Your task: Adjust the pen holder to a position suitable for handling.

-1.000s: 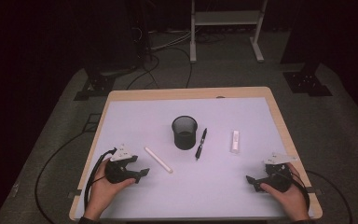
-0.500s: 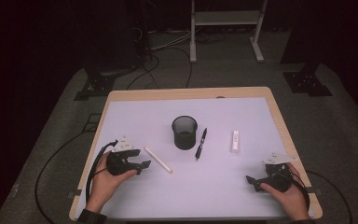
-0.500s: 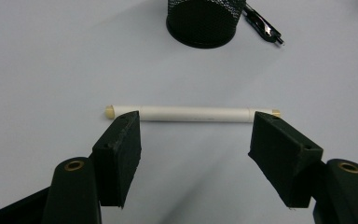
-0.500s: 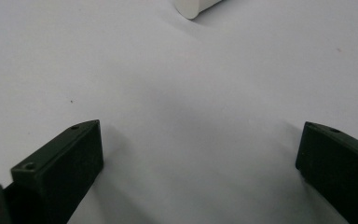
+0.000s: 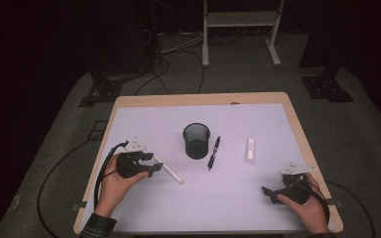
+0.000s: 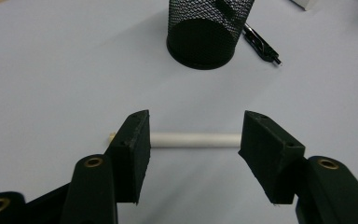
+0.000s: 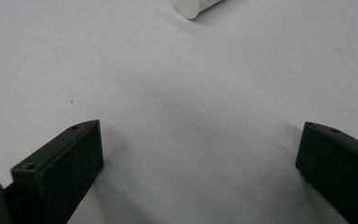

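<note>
The left gripper hovers at the table's 8 o'clock, right at the near end of the white stick. From the left gripper view, its 2 jaws have just been closing, yet a gap remains; the stick lies crosswise beyond them, ungripped. The mesh cup stands at 1 o'clock from the stick, a black pen just beside it. The right gripper rests at 4 o'clock, jaws spread wide over bare table.
</note>
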Motion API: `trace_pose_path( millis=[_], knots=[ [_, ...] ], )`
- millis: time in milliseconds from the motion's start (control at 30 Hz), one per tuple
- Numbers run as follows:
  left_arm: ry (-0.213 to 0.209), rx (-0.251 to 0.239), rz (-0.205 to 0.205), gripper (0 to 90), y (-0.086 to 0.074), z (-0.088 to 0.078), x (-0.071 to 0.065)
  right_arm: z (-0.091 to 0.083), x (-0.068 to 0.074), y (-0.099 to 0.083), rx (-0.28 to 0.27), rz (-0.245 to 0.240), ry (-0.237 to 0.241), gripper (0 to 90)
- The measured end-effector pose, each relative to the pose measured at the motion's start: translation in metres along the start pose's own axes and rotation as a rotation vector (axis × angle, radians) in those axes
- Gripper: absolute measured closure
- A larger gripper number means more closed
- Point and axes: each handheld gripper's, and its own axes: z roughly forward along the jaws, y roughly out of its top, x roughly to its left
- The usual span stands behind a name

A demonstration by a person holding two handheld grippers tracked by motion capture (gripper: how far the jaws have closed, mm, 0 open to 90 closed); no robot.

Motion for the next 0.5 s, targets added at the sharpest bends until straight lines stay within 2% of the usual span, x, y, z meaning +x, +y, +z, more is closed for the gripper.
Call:
trace_pose_path(
  millis=[500],
  knots=[
    [-0.005, 0.014, 0.014, 48.3, 0.027, 0.006, 0.008, 0.0, 0.0, 0.0, 0.0, 0.002, 0.0, 0.0]
  ],
)
